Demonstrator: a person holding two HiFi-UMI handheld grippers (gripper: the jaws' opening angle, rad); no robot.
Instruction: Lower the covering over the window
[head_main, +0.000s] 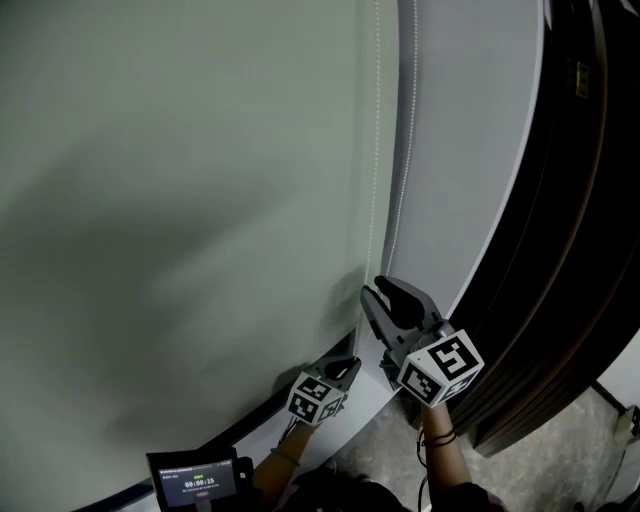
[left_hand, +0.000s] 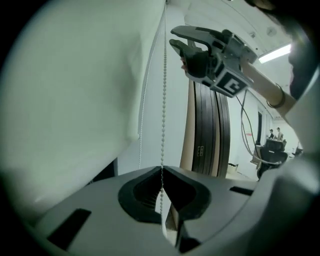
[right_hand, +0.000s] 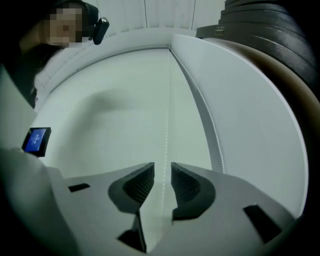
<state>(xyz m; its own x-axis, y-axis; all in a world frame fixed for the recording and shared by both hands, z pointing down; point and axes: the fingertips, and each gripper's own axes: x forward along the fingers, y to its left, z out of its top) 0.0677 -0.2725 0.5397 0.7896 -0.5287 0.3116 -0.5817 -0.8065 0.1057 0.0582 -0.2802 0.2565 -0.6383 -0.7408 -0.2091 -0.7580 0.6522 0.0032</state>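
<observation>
Left tool (left_hand: 161, 171) clamped the light, slippery bead chain (left_hand: 163, 95) just right of the roller blind (head_main: 180, 200); right tool (right_hand: 162, 169), higher, stood open around it, probably the next hold point.

White wall (head_main: 470, 120); dark ribbed panels (head_main: 590, 200) at right; speckled grey floor (head_main: 550, 470)

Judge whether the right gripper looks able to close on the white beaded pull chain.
Probably yes: the right gripper stands open, and the white beaded pull chain appears to run between its jaws, unobstructed.
</observation>
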